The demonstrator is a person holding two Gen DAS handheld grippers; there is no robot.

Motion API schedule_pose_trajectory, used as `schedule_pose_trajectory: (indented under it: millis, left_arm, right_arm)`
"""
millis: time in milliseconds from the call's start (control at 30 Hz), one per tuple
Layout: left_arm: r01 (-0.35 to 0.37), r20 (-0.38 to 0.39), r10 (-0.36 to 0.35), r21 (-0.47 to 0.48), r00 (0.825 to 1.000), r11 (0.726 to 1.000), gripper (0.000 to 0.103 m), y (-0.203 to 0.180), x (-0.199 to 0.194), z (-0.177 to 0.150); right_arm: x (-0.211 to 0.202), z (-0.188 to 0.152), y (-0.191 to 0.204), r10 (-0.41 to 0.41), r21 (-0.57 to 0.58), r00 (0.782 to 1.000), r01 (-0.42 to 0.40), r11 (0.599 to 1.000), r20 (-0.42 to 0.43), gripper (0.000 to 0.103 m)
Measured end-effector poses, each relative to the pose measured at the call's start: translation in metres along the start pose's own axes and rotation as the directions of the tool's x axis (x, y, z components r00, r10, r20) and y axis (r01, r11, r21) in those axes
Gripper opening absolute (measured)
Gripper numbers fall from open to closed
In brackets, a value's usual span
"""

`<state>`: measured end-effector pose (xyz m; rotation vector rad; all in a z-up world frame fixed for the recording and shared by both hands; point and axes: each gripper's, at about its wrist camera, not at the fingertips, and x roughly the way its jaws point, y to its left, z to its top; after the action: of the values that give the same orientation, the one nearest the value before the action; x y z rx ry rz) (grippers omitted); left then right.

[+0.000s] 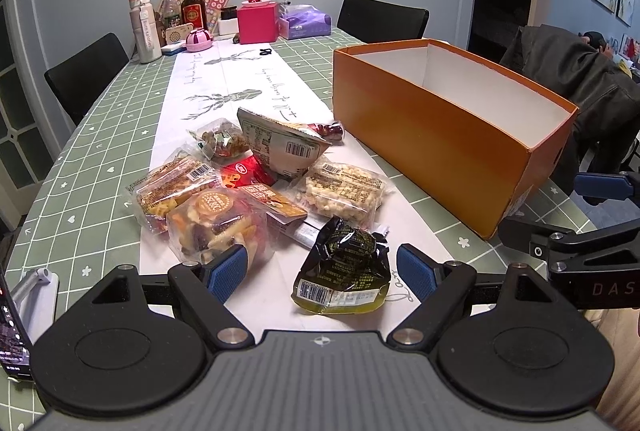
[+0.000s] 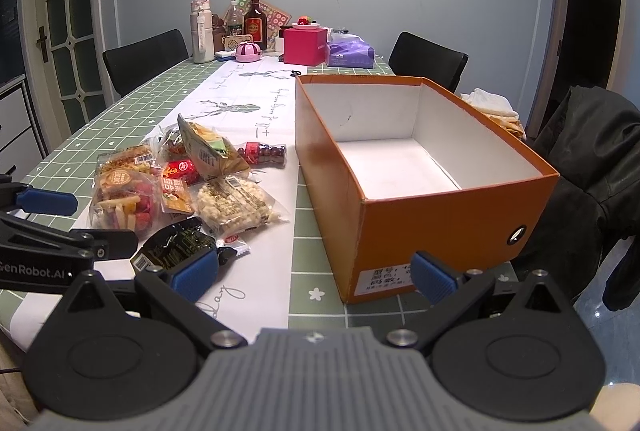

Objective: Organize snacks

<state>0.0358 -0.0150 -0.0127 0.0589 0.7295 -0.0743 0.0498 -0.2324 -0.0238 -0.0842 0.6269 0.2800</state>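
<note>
A pile of snack packets point(image 1: 256, 183) lies on the white table runner, also in the right wrist view point(image 2: 188, 183). An empty orange box point(image 1: 448, 127) with a white inside stands to its right, also in the right wrist view point(image 2: 404, 167). My left gripper point(image 1: 322, 273) is open, its jaws either side of a black and green packet point(image 1: 344, 267), apart from it. My right gripper point(image 2: 314, 277) is open and empty, in front of the box's near left corner. The black packet also shows in the right wrist view point(image 2: 176, 247).
Green checked tablecloth point(image 1: 92, 191) covers the table. Bottles point(image 1: 194, 5), a pink box point(image 1: 258, 21) and a purple tissue pack point(image 1: 306, 21) stand at the far end. Black chairs point(image 1: 382, 17) surround it. A dark jacket point(image 2: 592, 167) hangs right of the box. A phone point(image 1: 12, 335) lies at left.
</note>
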Motion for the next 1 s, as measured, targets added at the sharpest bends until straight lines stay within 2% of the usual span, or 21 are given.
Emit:
schedule_pose_trajectory:
  millis: [500,733,900,1000]
  left_arm:
    - [0.0,0.001,0.0,-0.009,1.0,1.0,0.099,0.0,0.001,-0.003]
    - [0.016,0.002,-0.016,-0.015,1.0,1.0,0.099,0.005,0.0,-0.003]
    - [0.067,-0.003,-0.067,-0.062,0.998,0.996,0.087,0.014,0.002,-0.004]
    - [0.054,-0.021,-0.056,-0.102,0.998,0.993,0.082,0.022,0.005,-0.004]
  right_arm:
    - [0.001,-0.002,0.002,0.003,-0.001,1.0,-0.003,1.0,-0.005,0.1]
    - [0.0,-0.003,0.006,0.04,-0.01,0.999,-0.04,0.999,0.004,0.1]
    - [0.001,-0.007,0.011,0.074,-0.032,0.997,-0.073,0.997,0.023,0.099]
    - [0.005,-0.007,0.015,0.097,-0.04,0.995,-0.096,0.995,0.019,0.093]
